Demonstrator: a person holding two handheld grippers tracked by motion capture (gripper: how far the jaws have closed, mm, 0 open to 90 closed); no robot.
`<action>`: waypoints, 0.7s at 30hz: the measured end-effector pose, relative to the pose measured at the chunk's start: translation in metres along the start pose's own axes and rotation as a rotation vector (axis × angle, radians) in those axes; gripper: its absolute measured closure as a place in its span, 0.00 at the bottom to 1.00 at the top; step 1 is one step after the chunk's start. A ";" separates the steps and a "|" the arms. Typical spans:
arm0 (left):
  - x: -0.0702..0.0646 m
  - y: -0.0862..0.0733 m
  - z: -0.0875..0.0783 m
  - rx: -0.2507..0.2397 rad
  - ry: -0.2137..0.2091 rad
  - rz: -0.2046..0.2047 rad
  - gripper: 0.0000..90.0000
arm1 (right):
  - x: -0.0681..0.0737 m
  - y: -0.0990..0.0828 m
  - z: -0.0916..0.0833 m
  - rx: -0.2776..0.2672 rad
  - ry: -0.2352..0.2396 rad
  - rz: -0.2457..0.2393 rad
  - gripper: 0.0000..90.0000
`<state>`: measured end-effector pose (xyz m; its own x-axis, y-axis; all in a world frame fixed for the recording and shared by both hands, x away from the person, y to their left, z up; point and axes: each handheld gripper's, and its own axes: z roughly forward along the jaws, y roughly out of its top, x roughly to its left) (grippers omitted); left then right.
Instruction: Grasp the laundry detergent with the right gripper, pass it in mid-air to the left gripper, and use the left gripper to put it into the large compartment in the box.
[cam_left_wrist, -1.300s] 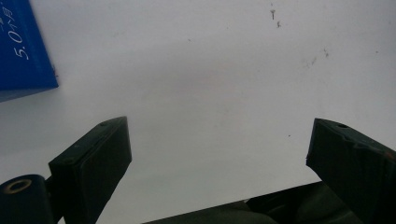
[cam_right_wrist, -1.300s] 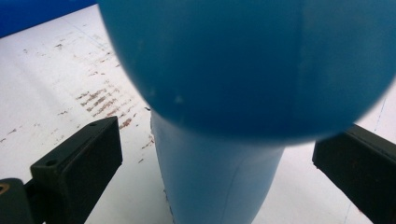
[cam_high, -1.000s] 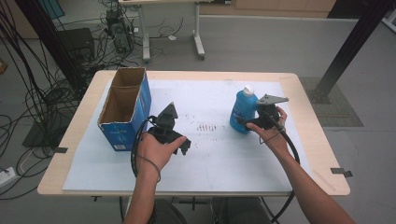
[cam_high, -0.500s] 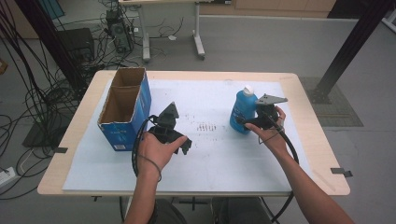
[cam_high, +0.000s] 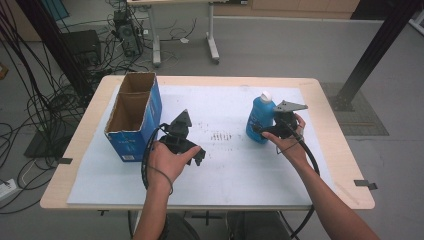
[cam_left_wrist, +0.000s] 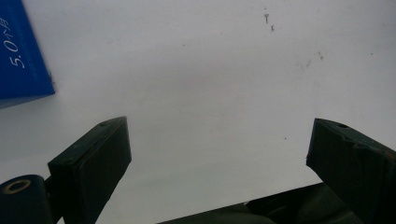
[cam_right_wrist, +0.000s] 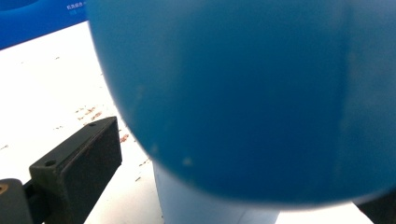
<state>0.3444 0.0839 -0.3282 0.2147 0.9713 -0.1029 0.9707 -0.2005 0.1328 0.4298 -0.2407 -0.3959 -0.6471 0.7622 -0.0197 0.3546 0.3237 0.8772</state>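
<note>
Our right tongs (cam_high: 264, 131) clasp the smooth, rounded blue plastic bottle (cam_high: 260, 121), upright on the bench (cam_high: 320, 100), white cap up; our left tongs (cam_left_wrist: 219, 163) gape wide.

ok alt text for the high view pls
A person at a table holds the right gripper against an upright blue bottle with a white cap. The left gripper rests on the white mat beside an open blue box.

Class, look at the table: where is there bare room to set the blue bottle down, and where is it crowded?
Free: the white sheet between the left gripper and the blue bottle, and its near strip. Crowded: the left side, around the open cardboard box.
</note>
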 end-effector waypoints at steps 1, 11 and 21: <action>0.000 0.000 0.000 -0.001 0.001 0.000 0.07 | 0.000 0.000 0.000 0.001 0.002 -0.002 0.01; -0.001 0.001 -0.002 -0.004 0.000 0.004 0.07 | 0.000 0.001 0.001 -0.003 0.005 -0.012 0.01; -0.001 0.002 -0.003 -0.006 0.000 0.006 0.07 | 0.000 0.001 0.000 -0.010 0.009 -0.016 0.01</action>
<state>0.3458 0.0829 -0.3252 0.2207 0.9700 -0.1017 0.9686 -0.2058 0.1393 0.4305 -0.2405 -0.3949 -0.6588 0.7517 -0.0294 0.3373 0.3301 0.8816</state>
